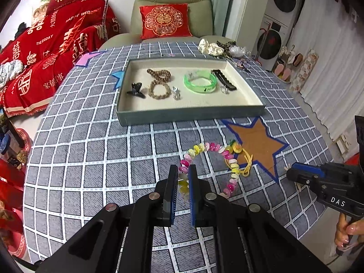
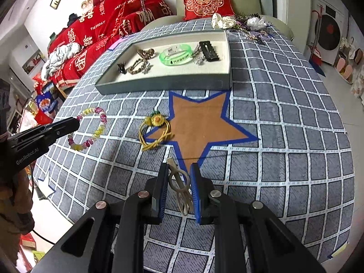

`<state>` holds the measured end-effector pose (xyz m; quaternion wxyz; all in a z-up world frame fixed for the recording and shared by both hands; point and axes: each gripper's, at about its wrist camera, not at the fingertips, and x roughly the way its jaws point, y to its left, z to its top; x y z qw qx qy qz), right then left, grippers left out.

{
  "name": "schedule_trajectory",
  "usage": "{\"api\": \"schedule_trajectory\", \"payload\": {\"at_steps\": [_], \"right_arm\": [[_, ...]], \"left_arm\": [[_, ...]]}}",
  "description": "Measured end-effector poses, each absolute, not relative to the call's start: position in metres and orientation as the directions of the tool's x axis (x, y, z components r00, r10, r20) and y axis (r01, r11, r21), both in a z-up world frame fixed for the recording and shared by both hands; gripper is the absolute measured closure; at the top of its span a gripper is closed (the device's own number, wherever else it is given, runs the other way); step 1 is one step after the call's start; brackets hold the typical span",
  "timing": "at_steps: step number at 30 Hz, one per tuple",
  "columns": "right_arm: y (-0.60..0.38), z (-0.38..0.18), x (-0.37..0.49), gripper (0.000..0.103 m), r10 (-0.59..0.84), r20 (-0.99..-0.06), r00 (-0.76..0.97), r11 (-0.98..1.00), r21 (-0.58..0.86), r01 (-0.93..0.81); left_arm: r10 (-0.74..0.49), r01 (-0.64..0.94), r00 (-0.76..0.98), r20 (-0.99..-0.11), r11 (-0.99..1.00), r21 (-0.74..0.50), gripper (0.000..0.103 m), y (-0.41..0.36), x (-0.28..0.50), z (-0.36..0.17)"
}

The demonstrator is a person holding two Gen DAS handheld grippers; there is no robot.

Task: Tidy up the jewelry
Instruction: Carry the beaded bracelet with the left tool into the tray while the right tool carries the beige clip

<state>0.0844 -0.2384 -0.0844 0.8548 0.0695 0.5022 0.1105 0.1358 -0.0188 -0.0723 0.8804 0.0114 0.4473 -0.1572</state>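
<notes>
My left gripper is shut on a pink and yellow bead bracelet, which loops out to the right of the pads just above the checked cloth. The right wrist view shows that gripper at the left with the bracelet hanging from it. My right gripper is shut on a beige looped hair clip, near the lower point of the brown star. A yellow hair tie with a sunflower lies on the cloth between the two grippers. The grey tray stands further back.
The tray holds a green bangle, brown braided bracelets, a black claw clip, a black comb clip and small silver pieces. A pile of loose accessories sits at the table's far right corner. A person's hand grips the right tool.
</notes>
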Motion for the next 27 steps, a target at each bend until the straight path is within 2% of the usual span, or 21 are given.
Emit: {"api": "schedule_trajectory", "payload": {"at_steps": [17, 27], "right_arm": [[-0.257, -0.062, 0.125, 0.082, 0.282, -0.819, 0.500, 0.957, 0.280, -0.081], [-0.259, -0.041, 0.180, 0.082, 0.276, -0.805, 0.525, 0.958, 0.275, -0.082]], "left_arm": [[-0.256, 0.292, 0.589, -0.767, 0.952, -0.093, 0.086, -0.027, 0.163, -0.047], [-0.224, 0.245, 0.608, -0.761, 0.965, -0.089, 0.086, -0.018, 0.215, -0.040]]}}
